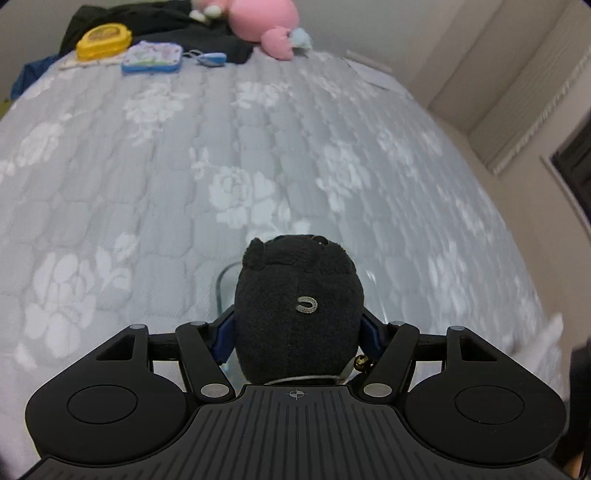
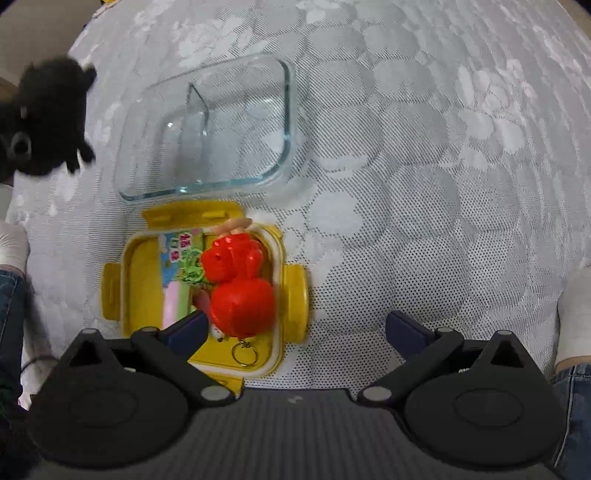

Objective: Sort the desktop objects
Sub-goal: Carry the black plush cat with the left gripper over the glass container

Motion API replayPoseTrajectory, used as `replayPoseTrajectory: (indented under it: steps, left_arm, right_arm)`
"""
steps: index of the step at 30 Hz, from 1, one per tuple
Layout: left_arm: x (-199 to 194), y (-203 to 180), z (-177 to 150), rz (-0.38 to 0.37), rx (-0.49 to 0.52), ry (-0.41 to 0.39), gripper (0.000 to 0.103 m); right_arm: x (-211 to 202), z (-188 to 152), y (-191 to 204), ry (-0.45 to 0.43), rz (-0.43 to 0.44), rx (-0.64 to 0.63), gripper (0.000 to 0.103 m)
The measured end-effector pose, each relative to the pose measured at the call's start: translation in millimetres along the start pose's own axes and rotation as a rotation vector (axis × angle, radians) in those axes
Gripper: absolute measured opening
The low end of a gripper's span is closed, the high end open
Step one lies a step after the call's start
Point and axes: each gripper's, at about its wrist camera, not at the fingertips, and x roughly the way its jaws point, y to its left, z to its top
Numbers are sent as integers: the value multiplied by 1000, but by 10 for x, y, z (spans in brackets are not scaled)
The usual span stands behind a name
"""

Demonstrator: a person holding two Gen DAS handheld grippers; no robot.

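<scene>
A black plush toy point(image 1: 297, 310) sits squeezed between the blue pads of my left gripper point(image 1: 297, 330), which is shut on it and holds it above the flowered bedspread. The right wrist view shows the same black plush toy point(image 2: 48, 118) hanging at the far left. A clear glass container point(image 2: 286, 110) with a divider lies on the bed, with nothing in it. Just nearer stands an open yellow box point(image 2: 293, 295) holding a red plastic keychain toy point(image 2: 240, 291) and colourful packets. My right gripper point(image 2: 297, 326) hovers over that box, open, with nothing between its fingers.
At the far end of the bed lie a yellow lid point(image 1: 105, 40), a blue floral case point(image 1: 151, 57), a pink plush point(image 1: 266, 22) and black cloth point(image 1: 166, 22). A person's white socks point(image 2: 574, 314) and jeans flank the right gripper.
</scene>
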Motion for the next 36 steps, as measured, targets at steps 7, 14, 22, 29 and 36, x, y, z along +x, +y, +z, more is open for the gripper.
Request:
replayPoseTrajectory:
  steps: [7,14,22,29,36]
  left_arm:
    - [562,81,22,37,-57,129,70]
    - [861,151,-73,115,-65,205,70]
    - [998,145,-160,140,-43,247,70]
    - [846,31,-140,170,12,234,70]
    - [732,38,-32,193,22,191,71]
  right_arm:
    - [105,8,4,35,8,13,103]
    - [57,-3,-10,27,32,9,103]
    - [96,-14,-89,52,43,38,103]
    - [119,-19,-76,60,40,32,103]
    - [170,-20,-55,79,31,28,103]
